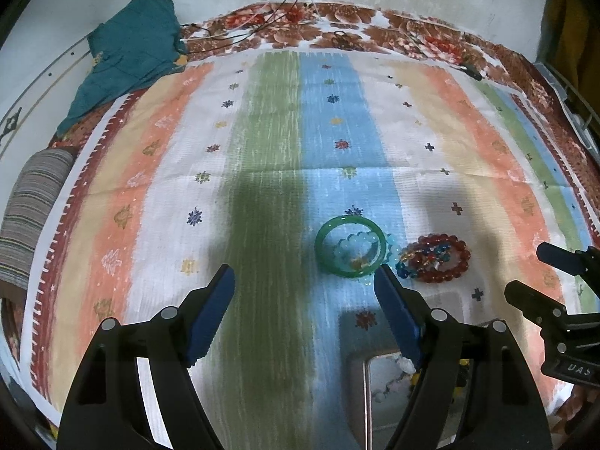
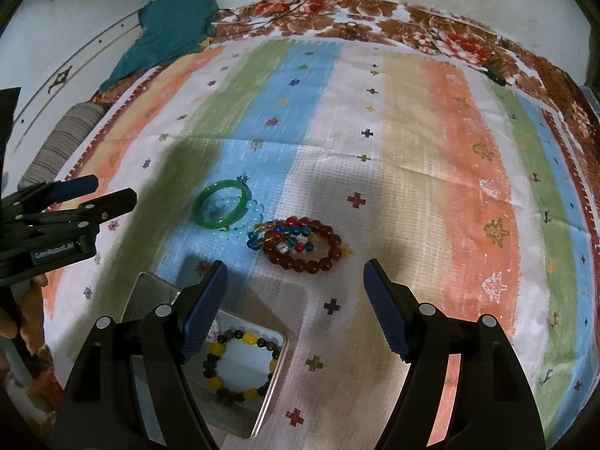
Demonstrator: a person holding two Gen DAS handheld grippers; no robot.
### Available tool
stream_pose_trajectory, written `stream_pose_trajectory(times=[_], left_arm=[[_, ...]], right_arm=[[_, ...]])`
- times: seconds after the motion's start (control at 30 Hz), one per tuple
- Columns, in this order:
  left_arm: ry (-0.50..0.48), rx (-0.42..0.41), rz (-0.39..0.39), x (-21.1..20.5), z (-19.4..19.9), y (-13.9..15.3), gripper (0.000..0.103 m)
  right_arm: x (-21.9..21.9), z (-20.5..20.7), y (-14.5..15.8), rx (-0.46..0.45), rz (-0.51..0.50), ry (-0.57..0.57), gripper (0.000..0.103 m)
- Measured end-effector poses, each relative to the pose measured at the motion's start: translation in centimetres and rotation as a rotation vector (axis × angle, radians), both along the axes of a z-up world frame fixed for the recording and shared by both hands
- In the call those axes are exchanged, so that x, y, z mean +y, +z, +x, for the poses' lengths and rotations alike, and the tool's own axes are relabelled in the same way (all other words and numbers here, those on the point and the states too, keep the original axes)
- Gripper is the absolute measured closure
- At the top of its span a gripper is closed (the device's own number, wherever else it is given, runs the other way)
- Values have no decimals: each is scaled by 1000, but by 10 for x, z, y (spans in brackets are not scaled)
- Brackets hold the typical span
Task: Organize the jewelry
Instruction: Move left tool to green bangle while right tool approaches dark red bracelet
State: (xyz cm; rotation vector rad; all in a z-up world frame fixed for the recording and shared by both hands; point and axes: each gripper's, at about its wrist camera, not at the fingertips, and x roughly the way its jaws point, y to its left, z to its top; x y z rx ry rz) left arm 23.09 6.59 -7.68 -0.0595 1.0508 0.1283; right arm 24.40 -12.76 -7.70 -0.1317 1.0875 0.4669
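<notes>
Nearest the lens in the left wrist view, the left gripper (image 1: 303, 288) spreads its two blue-padded fingers (image 1: 212, 311) wide with nothing between them, above the green and blue stripes of a striped cloth (image 1: 262, 131). Just above its right finger, at centre right of the frame, lies a green bangle (image 1: 350, 245) resting over a pale blue bead bracelet (image 1: 358, 242), and just beside them to the right sits a dark red bead bracelet (image 1: 448, 258) tangled with a smaller multicoloured bead bracelet (image 1: 412, 262). At the right edge the right gripper (image 1: 532, 273) shows from the side, its fingers apart and empty. A metal tin (image 1: 360, 378) peeks out at the bottom, largely hidden behind the right finger, with pale beads inside.

From the right wrist view, the right gripper (image 2: 296, 288) also stands wide open and holds nothing. Partly under its left finger, at lower centre, the tin (image 2: 277, 367) contains a yellow and dark bead bracelet (image 2: 240, 367). The red bracelet (image 2: 311, 247) and the multicoloured one (image 2: 277, 240) lie just above the fingertips, the bangle (image 2: 221, 202) further up and to the left. A teal cloth (image 2: 172, 22) is bunched at the upper left.
</notes>
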Motion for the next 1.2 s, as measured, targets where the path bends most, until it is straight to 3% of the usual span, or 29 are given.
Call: stream_pose_trajectory(times=[0.13,0.43,0.6,1.07,1.13,1.2], left_arm=[[1,12,6,3,9,-7,27],[-6,37,15,5,29,-22,27],[-4,62,-34,9,39,-32,27],[-23,121,-77,15,59,-55,27],[-22,130,-79,17,61,-59,27],[-25,142,-86,18,64,-64,28]], right_arm=[[-1,8,-5,41,41,-5,28],[7,22,-20,62,12,6,28],[12,29,-26,72,12,26,28],[34,45,-47,115,-21,78,29],[38,48,-50,124,-22,88,37],[40,50,-52,130,-24,95,39]])
